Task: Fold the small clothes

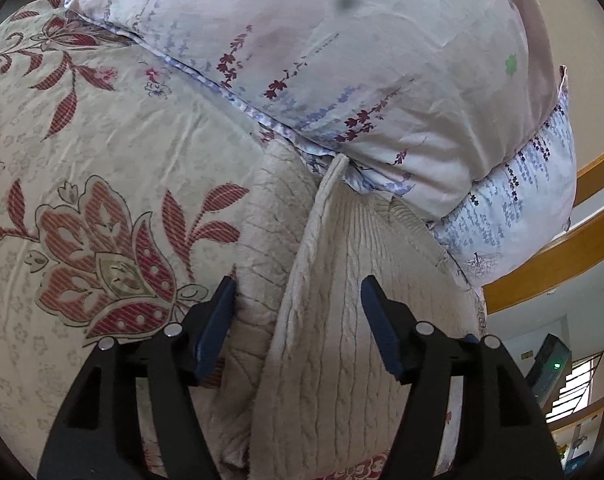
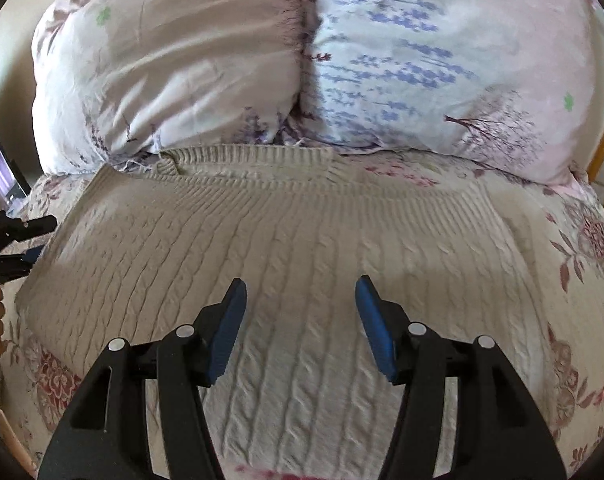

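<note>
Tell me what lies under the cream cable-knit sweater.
The cream sweater lies on the floral bedsheet, whose pattern shows around its edges. Whatever sits directly beneath its middle is covered.

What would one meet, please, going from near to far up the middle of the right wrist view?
right gripper, open → cream cable-knit sweater lying flat → its ribbed collar → two floral pillows at the head of the bed.

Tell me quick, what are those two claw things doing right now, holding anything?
Left gripper: open, fingers astride a raised fold of the cream knit sweater, not clamped on it.
Right gripper: open, holding nothing, over the sweater.
</note>
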The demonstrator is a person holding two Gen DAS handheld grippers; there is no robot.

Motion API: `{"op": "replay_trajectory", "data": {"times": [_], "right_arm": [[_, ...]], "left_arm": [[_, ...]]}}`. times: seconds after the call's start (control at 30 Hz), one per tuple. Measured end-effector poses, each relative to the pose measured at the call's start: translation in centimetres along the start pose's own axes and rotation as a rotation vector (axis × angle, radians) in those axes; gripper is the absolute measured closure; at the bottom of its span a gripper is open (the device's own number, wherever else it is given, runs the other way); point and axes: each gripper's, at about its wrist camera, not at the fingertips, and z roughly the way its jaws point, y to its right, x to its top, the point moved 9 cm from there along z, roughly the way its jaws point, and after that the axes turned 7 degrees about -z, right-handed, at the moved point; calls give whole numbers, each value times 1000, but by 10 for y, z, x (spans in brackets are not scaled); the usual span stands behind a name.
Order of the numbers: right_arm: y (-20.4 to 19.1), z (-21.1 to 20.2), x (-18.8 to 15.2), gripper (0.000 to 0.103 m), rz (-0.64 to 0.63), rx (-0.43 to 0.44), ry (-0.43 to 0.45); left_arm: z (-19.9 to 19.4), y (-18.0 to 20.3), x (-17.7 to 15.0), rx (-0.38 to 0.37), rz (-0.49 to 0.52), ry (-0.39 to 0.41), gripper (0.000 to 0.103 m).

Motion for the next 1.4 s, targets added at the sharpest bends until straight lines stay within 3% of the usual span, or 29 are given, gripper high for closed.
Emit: {"op": "replay_trajectory", "data": {"times": [0.1, 0.43, 0.67, 0.77, 1.07, 1.17, 1.4], "right_arm": [[-3, 6, -4, 41, -31, -35, 9], [-5, 7, -6, 41, -29, -19, 15], [-3, 5, -6, 41, -30, -17, 15], [-1, 4, -7, 41, -30, -15, 14], [2, -1, -7, 40, -5, 39, 12], [13, -11, -8, 39, 51, 87, 31], [70, -45, -11, 34, 173, 87, 117]], "left_arm": [[1, 1, -1, -13, -13, -1, 40], [7, 2, -1, -42, -71, 9, 49], [17, 3, -8, -52, -82, -39, 79], [14, 10, -8, -92, -89, -37, 83], [-3, 89, -10, -249, -18, 23, 86], [-3, 123, -19, -324, 11, 14, 86], [18, 197, -47, -442, 62, -53, 87]]}}
